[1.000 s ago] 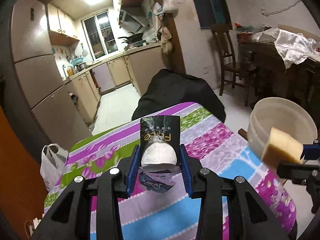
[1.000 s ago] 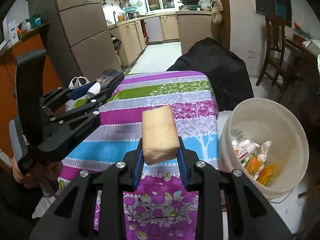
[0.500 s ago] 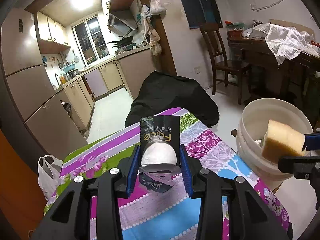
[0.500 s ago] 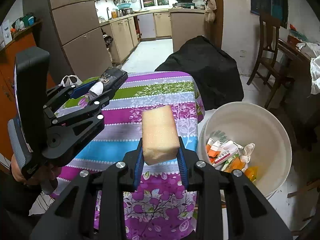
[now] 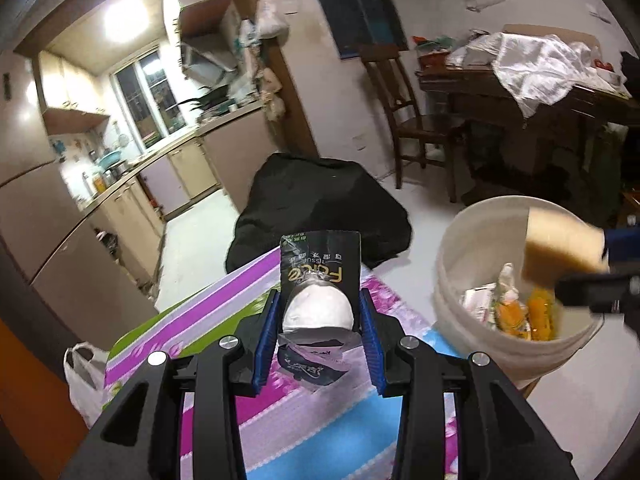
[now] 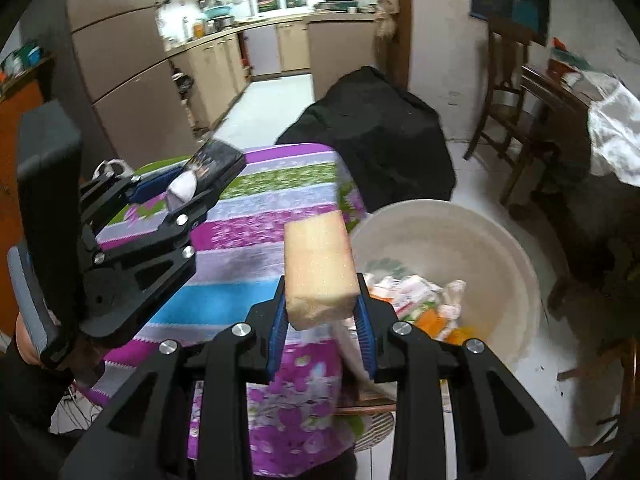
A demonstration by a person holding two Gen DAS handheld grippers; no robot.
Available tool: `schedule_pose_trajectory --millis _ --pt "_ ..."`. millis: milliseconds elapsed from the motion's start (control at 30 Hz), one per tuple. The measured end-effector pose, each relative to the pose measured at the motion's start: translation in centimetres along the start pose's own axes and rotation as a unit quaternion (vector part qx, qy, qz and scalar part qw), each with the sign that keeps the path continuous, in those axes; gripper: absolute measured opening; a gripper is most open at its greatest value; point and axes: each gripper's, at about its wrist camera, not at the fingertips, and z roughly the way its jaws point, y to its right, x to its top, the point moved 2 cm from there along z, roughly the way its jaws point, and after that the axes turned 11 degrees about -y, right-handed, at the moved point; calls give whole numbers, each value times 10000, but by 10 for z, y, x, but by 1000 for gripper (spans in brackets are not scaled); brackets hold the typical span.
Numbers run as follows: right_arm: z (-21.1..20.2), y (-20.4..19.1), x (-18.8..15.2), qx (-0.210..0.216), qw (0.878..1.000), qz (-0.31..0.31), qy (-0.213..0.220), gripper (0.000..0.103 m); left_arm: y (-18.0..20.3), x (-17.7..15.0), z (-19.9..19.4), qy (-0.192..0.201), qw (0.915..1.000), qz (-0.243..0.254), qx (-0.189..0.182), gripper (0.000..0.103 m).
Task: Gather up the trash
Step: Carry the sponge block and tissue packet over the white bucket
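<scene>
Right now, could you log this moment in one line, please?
left gripper: tissue pack | right gripper: sponge | bucket: holds trash

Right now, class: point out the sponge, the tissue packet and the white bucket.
sponge (image 6: pixel 318 264), right wrist view, its top face.
tissue packet (image 5: pixel 318 270), left wrist view, black printed front.
white bucket (image 6: pixel 516 280), right wrist view, bare inner wall.

A wooden chair (image 5: pixel 416 120) stands near a black covered heap (image 5: pixel 320 204) beyond the striped tablecloth (image 6: pixel 256 216).

place: home | kitchen cabinets (image 6: pixel 216 64) | wooden chair (image 5: pixel 408 116) | tablecloth-covered table (image 6: pixel 256 216)
</scene>
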Motion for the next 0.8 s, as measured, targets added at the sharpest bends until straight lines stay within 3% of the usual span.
schedule_pose_trajectory --millis 167,467,800 --pt "-4 49 2 -223 9987 457 -97 29 36 25 14 -51 9981 403 -467 39" --pt "3 123 -4 -513 9915 1083 -512 29 109 69 50 -138 9826 1189 -1420 39" --pt "23 147 2 -709 9862 1163 -939 29 170 97 82 -330 9758 1536 -1525 39"
